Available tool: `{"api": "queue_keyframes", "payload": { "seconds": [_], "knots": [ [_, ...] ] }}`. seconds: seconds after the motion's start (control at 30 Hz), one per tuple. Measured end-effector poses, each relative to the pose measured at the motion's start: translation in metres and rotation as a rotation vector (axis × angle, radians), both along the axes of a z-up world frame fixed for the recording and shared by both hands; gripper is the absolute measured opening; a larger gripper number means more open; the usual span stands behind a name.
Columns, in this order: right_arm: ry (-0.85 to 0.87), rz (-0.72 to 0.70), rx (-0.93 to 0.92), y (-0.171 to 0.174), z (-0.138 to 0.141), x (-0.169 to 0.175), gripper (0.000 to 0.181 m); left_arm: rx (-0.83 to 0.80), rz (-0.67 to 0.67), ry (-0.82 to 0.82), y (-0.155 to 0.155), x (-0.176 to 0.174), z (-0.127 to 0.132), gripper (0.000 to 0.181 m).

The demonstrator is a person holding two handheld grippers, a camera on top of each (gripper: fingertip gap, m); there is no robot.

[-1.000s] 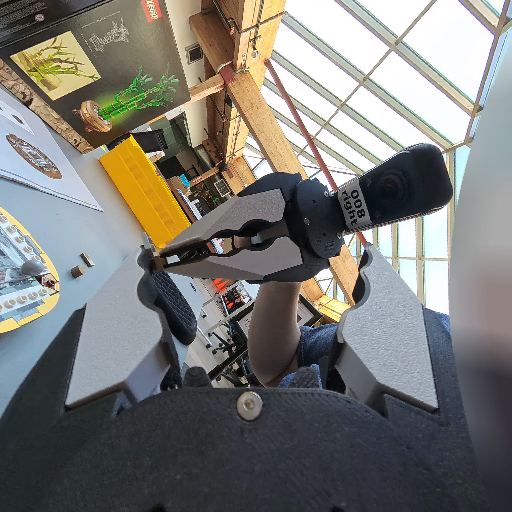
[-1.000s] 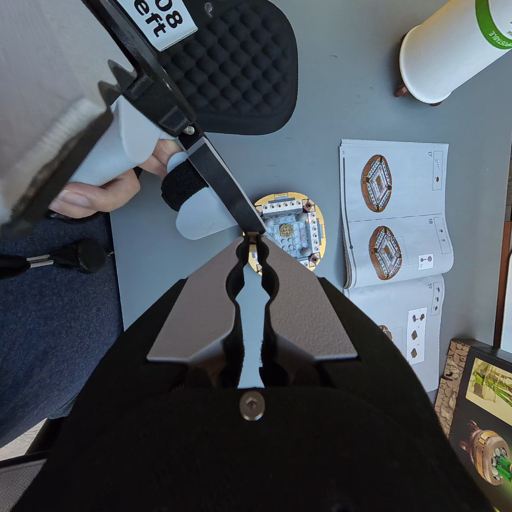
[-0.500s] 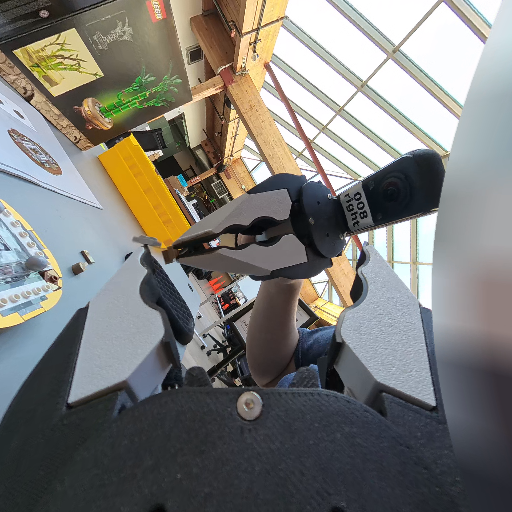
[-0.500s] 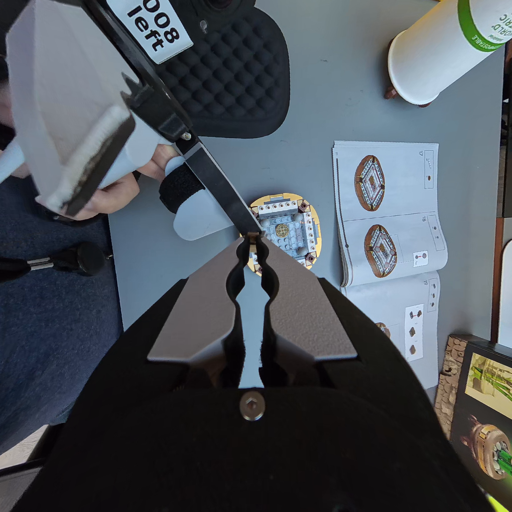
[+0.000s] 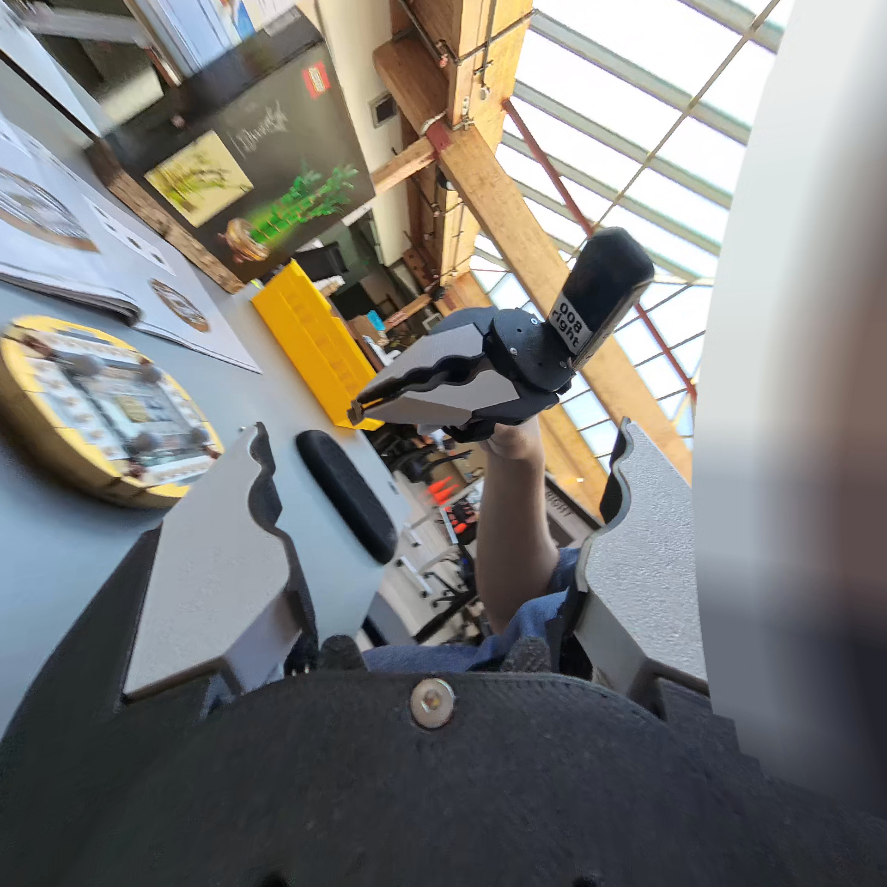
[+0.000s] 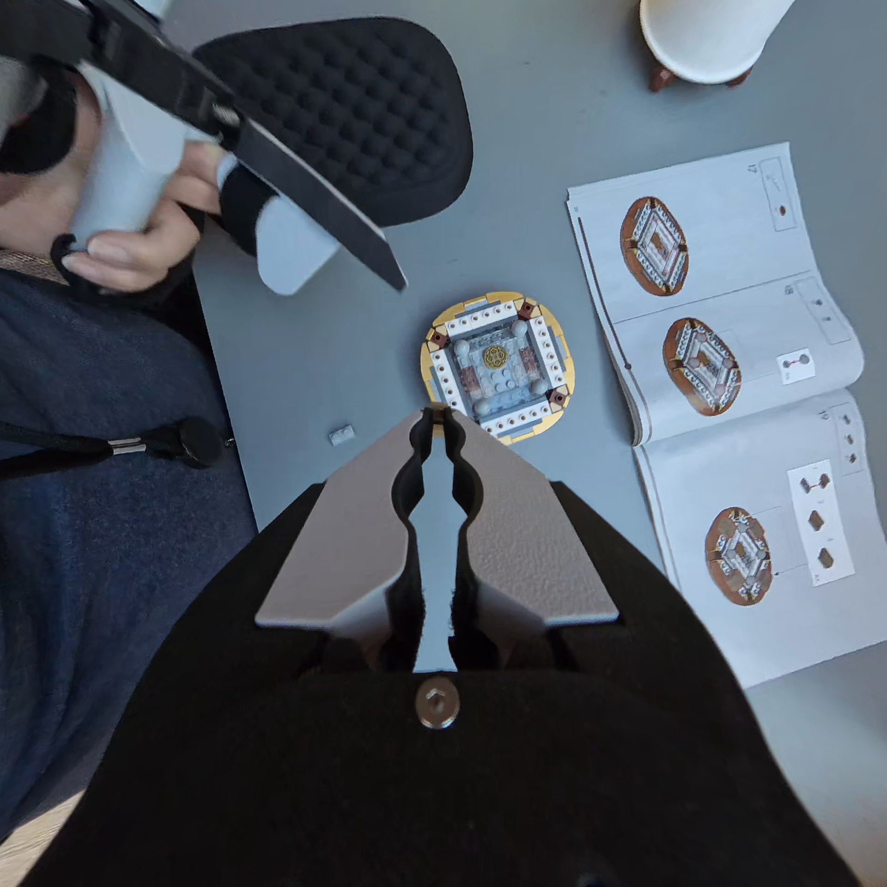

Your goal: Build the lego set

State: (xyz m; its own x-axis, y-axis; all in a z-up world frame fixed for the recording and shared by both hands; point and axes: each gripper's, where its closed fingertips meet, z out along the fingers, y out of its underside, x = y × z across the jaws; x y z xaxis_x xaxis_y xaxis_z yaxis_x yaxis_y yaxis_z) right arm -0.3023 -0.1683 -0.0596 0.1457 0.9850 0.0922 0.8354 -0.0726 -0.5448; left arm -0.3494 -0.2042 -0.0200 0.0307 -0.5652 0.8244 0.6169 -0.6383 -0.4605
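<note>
The round yellow-rimmed Lego base (image 6: 497, 367) with white and grey bricks lies on the grey table (image 6: 528, 120); it also shows blurred in the left wrist view (image 5: 96, 408). My right gripper (image 6: 434, 416) is shut on a small tan piece (image 6: 436, 413) and holds it in the air just off the base's near edge; it also shows in the left wrist view (image 5: 357, 412). My left gripper (image 5: 437, 427) is open and empty, beside the base. One of its fingers (image 6: 336, 225) points toward the base. A small grey piece (image 6: 341, 434) lies on the table.
An open instruction booklet (image 6: 720, 384) lies right of the base. A black padded rest (image 6: 336, 120) lies behind it. A white cup (image 6: 705, 38) stands far right over small brown pieces (image 6: 660, 79). The set's box (image 5: 249, 158) and a yellow bin (image 5: 317, 345) stand beyond. The tips of one gripper are about 8 cm away from the tips of the other. The white cup (image 6: 705, 38) is about 30 cm from my left fingertips.
My left gripper has drawn back from the right gripper's tip, where its finger had touched the held piece. The right gripper stays shut. A small grey piece now shows on the table.
</note>
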Motion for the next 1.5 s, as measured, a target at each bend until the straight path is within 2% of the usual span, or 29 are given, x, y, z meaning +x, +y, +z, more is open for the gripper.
{"api": "queue_keyframes", "payload": {
  "seconds": [0.07,0.13,0.27,0.33,0.47,0.57,0.63,0.73,0.87,1.13,1.2,1.23,1.33,1.5],
  "knots": [
    [-0.026,-0.039,-0.044,0.0,-0.015,0.012,0.003,0.046,0.018,0.109,-0.007,-0.011,-0.004,0.13],
    [-0.053,-0.066,-0.095,-0.005,-0.032,0.022,0.003,0.09,0.023,0.294,-0.011,-0.013,-0.018,0.128],
    [-0.133,-0.114,-0.156,-0.012,-0.065,0.046,0.003,0.171,-0.031,0.678,-0.019,0.003,-0.058,0.117],
    [-0.146,-0.136,-0.178,-0.015,-0.075,0.054,0.003,0.217,-0.104,0.784,-0.025,0.018,-0.071,0.102],
    [-0.123,-0.161,-0.196,-0.019,-0.078,0.062,0.003,0.249,-0.243,0.923,-0.029,0.044,-0.094,0.076],
    [-0.09,-0.178,-0.188,-0.019,-0.073,0.066,0.003,0.315,-0.329,1.098,-0.028,0.052,-0.112,0.049],
    [-0.068,-0.187,-0.187,-0.02,-0.07,0.07,0.003,0.372,-0.341,1.208,-0.024,0.053,-0.121,0.048],
    [-0.044,-0.203,-0.19,-0.022,-0.069,0.076,0.003,0.438,-0.387,1.254,-0.027,0.06,-0.126,0.04],
    [-0.028,-0.214,-0.195,-0.026,-0.07,0.083,0.003,0.438,-0.455,1.285,-0.029,0.062,-0.134,0.033],
    [-0.024,-0.244,-0.235,-0.022,-0.079,0.093,0.003,0.429,-0.464,1.328,-0.025,0.063,-0.14,0.025],
    [-0.044,-0.245,-0.245,-0.019,-0.083,0.093,0.003,0.435,-0.479,1.344,-0.025,0.061,-0.14,0.012],
    [-0.056,-0.244,-0.244,-0.017,-0.085,0.093,0.003,0.437,-0.481,1.353,-0.025,0.061,-0.141,0.012],
    [-0.108,-0.237,-0.22,-0.01,-0.093,0.094,0.003,0.453,-0.454,1.377,-0.023,0.06,-0.14,0.012],
    [-0.101,-0.219,-0.225,-0.011,-0.098,0.089,0.003,0.452,-0.363,1.364,-0.015,0.059,-0.129,0.012]
  ]
}}
